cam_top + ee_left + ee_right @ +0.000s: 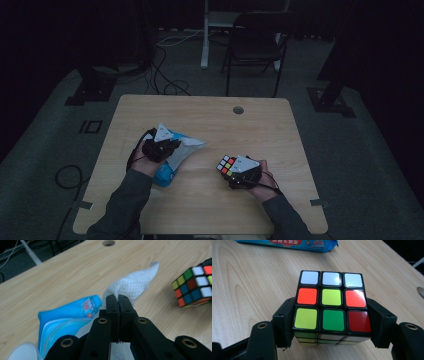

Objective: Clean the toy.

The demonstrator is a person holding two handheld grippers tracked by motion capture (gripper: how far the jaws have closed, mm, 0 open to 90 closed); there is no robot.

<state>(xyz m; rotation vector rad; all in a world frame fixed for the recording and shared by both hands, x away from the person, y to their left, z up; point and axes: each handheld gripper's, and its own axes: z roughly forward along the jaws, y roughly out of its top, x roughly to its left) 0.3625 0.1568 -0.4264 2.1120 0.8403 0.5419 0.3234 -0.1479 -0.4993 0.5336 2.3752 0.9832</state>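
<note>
On the wooden table (200, 200) you have two grippers and three things to count: one puzzle cube, one blue wipes pack and one white wipe. Your left gripper (118, 298), at about nine o'clock from the table's middle, has its jaws pressed together on the white wipe (133, 285), pinched just above the blue wipes pack (63, 315). Your right gripper (332, 322), near four o'clock, is clamped on the puzzle cube (332, 302) from both sides, well apart from the pack.
</note>
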